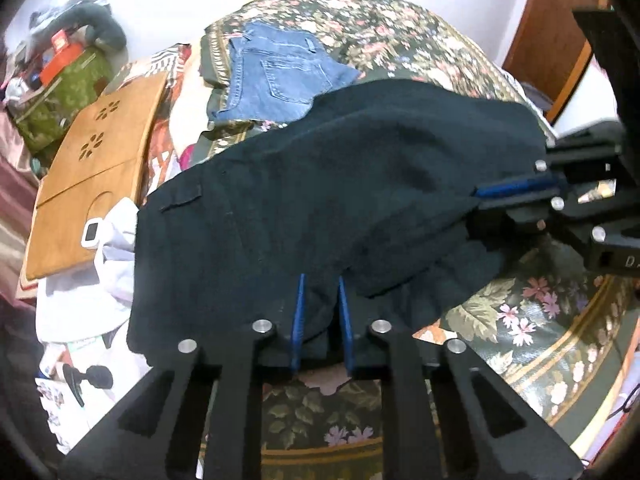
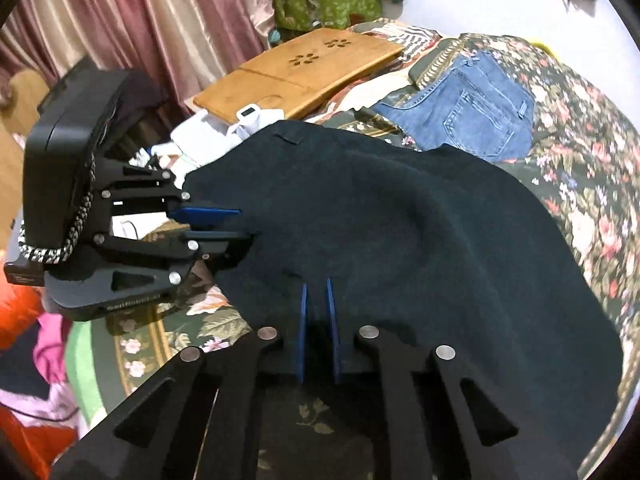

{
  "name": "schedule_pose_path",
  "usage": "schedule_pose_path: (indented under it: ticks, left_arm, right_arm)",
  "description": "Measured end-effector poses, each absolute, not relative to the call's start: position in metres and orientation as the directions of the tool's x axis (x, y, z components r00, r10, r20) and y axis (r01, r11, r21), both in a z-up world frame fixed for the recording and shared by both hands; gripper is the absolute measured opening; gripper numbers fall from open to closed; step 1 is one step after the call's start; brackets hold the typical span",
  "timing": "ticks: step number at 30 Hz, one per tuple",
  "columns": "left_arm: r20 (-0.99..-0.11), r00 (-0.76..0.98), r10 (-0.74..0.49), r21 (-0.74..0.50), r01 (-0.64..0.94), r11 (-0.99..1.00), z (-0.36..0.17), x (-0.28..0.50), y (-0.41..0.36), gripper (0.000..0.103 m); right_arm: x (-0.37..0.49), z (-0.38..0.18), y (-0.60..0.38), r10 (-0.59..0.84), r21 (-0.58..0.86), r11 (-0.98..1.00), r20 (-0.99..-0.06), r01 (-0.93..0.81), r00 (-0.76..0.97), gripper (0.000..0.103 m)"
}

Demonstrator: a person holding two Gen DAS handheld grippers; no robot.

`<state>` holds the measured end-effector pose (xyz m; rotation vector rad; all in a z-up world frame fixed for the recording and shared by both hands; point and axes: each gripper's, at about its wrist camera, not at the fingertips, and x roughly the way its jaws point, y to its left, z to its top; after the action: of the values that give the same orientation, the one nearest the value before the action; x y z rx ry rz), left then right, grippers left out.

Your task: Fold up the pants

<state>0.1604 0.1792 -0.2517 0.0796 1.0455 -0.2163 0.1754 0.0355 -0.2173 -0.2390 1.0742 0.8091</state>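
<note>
Dark navy pants (image 1: 320,200) hang spread over the floral bedspread (image 1: 400,32), held up along their near edge. My left gripper (image 1: 321,280) is shut on that edge, cloth bunched between its blue pads. My right gripper (image 2: 317,282) is shut on the same edge further right. In the left wrist view the right gripper (image 1: 476,196) shows at the right, clamped on the pants. In the right wrist view the left gripper (image 2: 246,224) shows at the left, clamped on the pants (image 2: 420,240).
Folded blue jeans (image 1: 276,76) lie on the far part of the bed. A wooden lap tray (image 1: 96,168) lies at the left with white clothes (image 1: 88,280) beside it. A green bag (image 2: 324,4) and pink curtains (image 2: 140,20) stand behind.
</note>
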Motion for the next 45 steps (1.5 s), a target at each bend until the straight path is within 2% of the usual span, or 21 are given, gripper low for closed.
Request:
schedule_pose_path:
  ticks: [4,8,9,11,13,17,18,20,21,22,28,34,36,38,45]
  left_arm:
    - [-0.869,0.473,-0.145,-0.042,0.222,0.974,-0.251,0.149,0.183,0.013]
    - [-0.884,0.435,-0.171,-0.075,0.23,0.97,-0.261,0.142,0.185,0.013]
    - [-0.883,0.437,-0.174,-0.077,0.23,0.97,-0.262,0.139,0.185,0.013]
    - [-0.881,0.443,-0.166,-0.064,0.236,0.97,-0.261,0.135,0.183,0.013]
    - [-0.879,0.447,-0.165,-0.065,0.23,0.971,-0.257,0.132,0.183,0.014]
    - [-0.872,0.46,-0.168,-0.089,0.189,0.978,-0.24,0.133,0.195,0.018]
    - [-0.867,0.472,-0.158,-0.085,0.172,0.981,-0.235,0.134,0.199,0.02]
    - [-0.857,0.499,-0.127,-0.067,0.137,0.988,-0.225,0.139,0.206,0.036]
    - [-0.847,0.523,-0.096,-0.05,0.102,0.994,-0.219,0.143,0.211,0.057]
    - [-0.839,0.539,-0.083,-0.045,0.083,0.996,-0.216,0.146,0.214,0.071]
    - [-0.824,0.565,-0.041,-0.021,0.042,0.999,-0.204,0.186,0.205,0.074]
    - [-0.824,0.563,-0.061,0.004,0.114,0.994,-0.203,0.222,0.158,0.083]
    - [-0.826,0.56,-0.064,0.026,0.151,0.988,-0.205,0.232,0.136,0.083]
    - [-0.833,0.549,-0.066,0.044,0.184,0.982,-0.207,0.24,0.116,0.084]
    - [-0.864,0.501,-0.057,0.099,0.279,0.955,-0.231,0.265,0.043,0.085]
  right_arm:
    - [0.166,-0.213,0.039,0.48,0.218,0.678,-0.854,-0.702,0.199,0.007]
    - [0.164,-0.2,0.039,0.485,0.206,0.664,-0.851,-0.719,0.203,0.013]
    - [0.168,-0.196,0.034,0.495,0.216,0.675,-0.841,-0.706,0.216,0.016]
    - [0.175,-0.189,0.023,0.496,0.204,0.725,-0.818,-0.658,0.293,0.034]
    - [0.184,-0.189,0.009,0.47,0.186,0.776,-0.807,-0.603,0.357,0.042]
    - [0.203,-0.208,-0.03,0.329,0.11,0.88,-0.842,-0.461,0.427,0.042]
    - [0.206,-0.216,-0.043,0.304,0.109,0.897,-0.857,-0.429,0.417,0.042]
    - [0.205,-0.223,-0.067,0.32,0.166,0.912,-0.86,-0.375,0.398,0.053]
    - [0.203,-0.224,-0.083,0.32,0.187,0.923,-0.857,-0.335,0.403,0.055]
    - [0.2,-0.223,-0.094,0.321,0.2,0.928,-0.858,-0.314,0.402,0.055]
    - [0.166,-0.221,-0.153,0.281,0.216,0.956,-0.867,-0.199,0.411,0.055]
    - [0.132,-0.206,-0.219,0.237,0.244,0.969,-0.86,-0.044,0.453,0.055]
    - [0.12,-0.204,-0.241,0.213,0.259,0.965,-0.85,0.031,0.482,0.06]
    - [0.102,-0.203,-0.266,0.159,0.273,0.951,-0.833,0.144,0.53,0.076]
    - [0.075,-0.226,-0.316,0.253,0.487,0.819,-0.78,0.303,0.572,0.077]
